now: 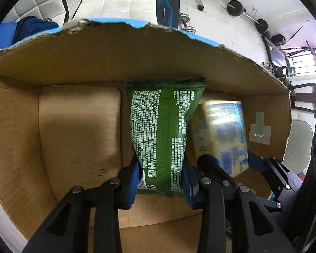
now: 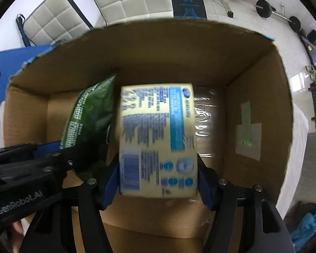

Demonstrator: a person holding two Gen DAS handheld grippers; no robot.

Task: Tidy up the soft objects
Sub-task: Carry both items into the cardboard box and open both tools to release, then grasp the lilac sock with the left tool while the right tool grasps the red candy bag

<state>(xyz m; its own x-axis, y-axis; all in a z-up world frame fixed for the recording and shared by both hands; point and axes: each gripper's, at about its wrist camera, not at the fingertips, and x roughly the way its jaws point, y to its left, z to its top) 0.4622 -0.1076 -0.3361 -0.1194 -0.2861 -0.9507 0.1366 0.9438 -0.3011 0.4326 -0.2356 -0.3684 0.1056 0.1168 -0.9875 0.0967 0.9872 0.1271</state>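
The left tool (image 1: 161,181) is clenched on the lower end of a green packet (image 1: 162,130), its blue pads pressing both sides. The right tool (image 2: 158,181) grips a pale yellow pack with blue print (image 2: 157,139) the same way. Both packs hang inside an open cardboard box (image 2: 252,67), the green packet just left of the yellow pack. A pale label (image 2: 248,135) sits on the box's right inner wall. Beyond the box lie a blue cloth (image 1: 34,26) and barbells (image 2: 278,13).

"GenRobot.AI" in grey letters on the left gripper (image 2: 42,160). Tiny white print on the green packet (image 1: 164,130), too small to read.
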